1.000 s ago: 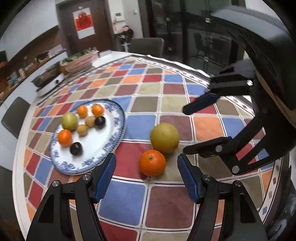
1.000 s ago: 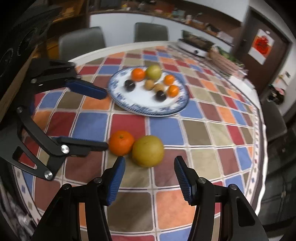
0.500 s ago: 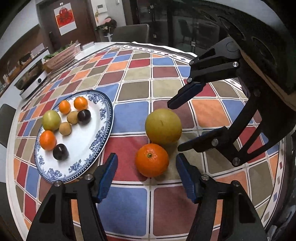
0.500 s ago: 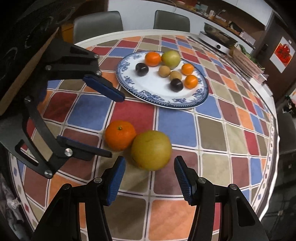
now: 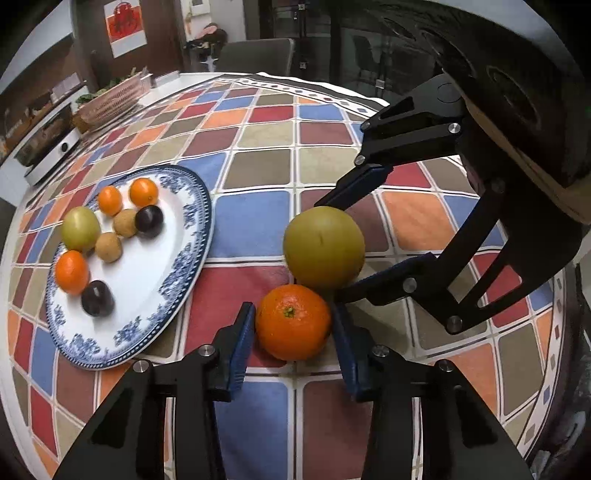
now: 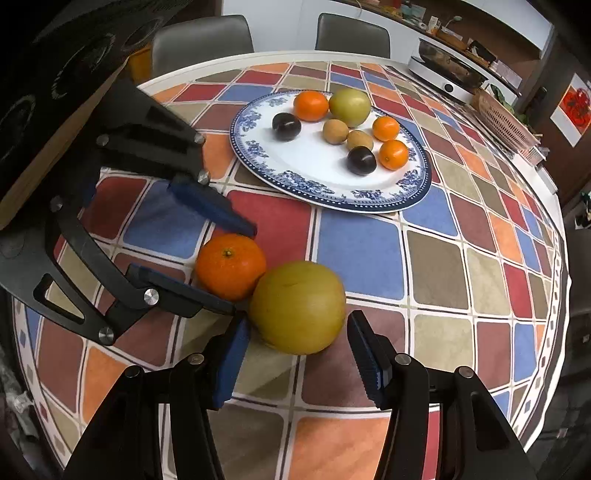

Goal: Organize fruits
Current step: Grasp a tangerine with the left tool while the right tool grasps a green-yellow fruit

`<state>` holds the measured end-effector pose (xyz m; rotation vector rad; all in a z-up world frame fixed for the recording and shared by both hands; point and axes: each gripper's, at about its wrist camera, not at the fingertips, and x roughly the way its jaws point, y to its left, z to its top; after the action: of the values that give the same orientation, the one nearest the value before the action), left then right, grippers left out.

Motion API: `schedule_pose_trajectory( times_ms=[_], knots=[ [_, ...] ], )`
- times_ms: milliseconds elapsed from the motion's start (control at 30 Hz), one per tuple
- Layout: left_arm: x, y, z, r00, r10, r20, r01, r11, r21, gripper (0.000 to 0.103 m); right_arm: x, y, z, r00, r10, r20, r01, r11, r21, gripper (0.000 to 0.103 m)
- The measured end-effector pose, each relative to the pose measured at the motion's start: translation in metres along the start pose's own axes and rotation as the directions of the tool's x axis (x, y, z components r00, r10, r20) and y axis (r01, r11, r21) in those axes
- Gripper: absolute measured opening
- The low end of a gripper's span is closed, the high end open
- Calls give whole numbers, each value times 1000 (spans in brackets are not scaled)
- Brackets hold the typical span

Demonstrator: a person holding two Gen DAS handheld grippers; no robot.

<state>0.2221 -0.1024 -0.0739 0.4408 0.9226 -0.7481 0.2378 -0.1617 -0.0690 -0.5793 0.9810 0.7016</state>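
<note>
An orange and a larger yellow-green fruit lie touching on the checked tablecloth. My left gripper is open, its blue pads either side of the orange, close to it. My right gripper is open around the yellow-green fruit, with small gaps on both sides. The orange also shows in the right wrist view between the left gripper's fingers. A blue-and-white plate to the left holds several small fruits: oranges, dark plums, brown ones and a green one.
The round table's edge runs close on the right. A basket and an electric cooker stand at the far left. Chairs stand around the table.
Both grippers have moved forward and down: the left one now straddles the orange and the right one the yellow-green fruit. The fruits have stayed in place.
</note>
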Motion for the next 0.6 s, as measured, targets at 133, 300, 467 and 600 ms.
schedule_pose_trajectory(
  times_ms=[133,300,467,600],
  knots=[
    [-8,6,-5,999,38,2,-37,997,-65,41,1,-1,2,1000,3,27,-3,1000,24,54],
    [-20,10,-13,994,109,19,-105,984,-146,41,4,1,3,999,4,44,-7,998,64,50],
    [-30,18,-24,990,141,28,-129,956,-262,41,3,-1,1,998,-22,57,13,986,167,49],
    [-41,22,-32,987,157,42,-135,936,-324,41,-1,1,-1,997,-47,64,29,969,246,49]
  ],
)
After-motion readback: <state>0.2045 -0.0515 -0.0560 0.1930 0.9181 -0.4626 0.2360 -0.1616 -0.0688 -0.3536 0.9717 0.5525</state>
